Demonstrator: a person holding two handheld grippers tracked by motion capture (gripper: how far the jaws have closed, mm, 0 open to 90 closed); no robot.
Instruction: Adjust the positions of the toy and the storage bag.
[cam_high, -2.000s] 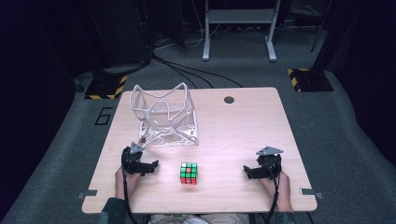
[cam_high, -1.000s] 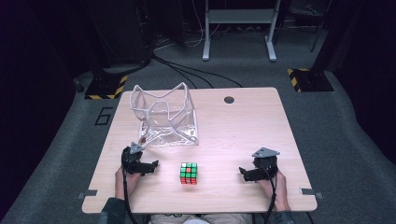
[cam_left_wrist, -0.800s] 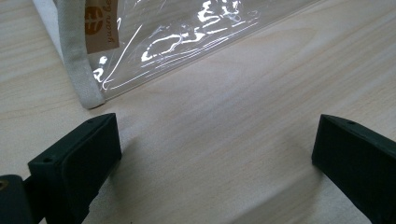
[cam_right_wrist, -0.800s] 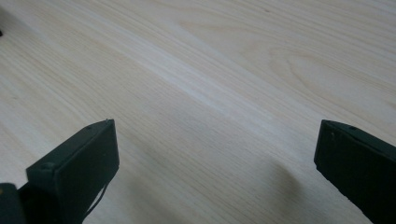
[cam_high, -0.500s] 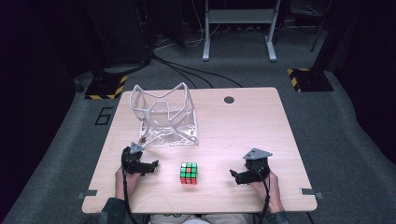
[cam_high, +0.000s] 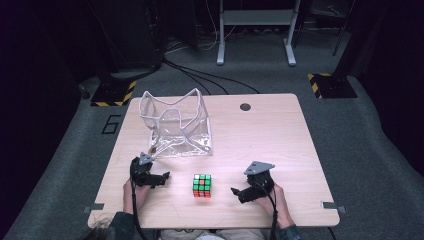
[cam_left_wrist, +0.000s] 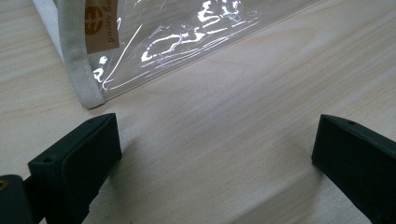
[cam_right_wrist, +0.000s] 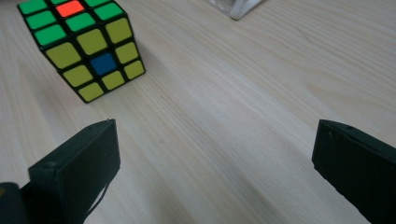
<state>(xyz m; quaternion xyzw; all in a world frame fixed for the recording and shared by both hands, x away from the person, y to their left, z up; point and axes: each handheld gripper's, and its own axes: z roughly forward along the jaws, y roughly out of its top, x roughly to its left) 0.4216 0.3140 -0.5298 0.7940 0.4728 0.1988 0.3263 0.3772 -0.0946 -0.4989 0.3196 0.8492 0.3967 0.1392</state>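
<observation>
Cube: we see the puzzle cube (cam_high: 202, 185) on the tabletop (cam_high: 270, 135), near its front edge.
Right tongs (cam_high: 239, 192): just right of the cube, jaws spread, empty.
Left tongs (cam_high: 162, 177): left of the cube, released.
Clear bag (cam_high: 177, 125): behind the cube.

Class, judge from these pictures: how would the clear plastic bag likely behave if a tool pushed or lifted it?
The clear plastic bag would probably flex and buckle: its walls already sag and crease. It looks empty, so it is likely light and would slide on the table. Its glossy film may slip between the jaws.
</observation>
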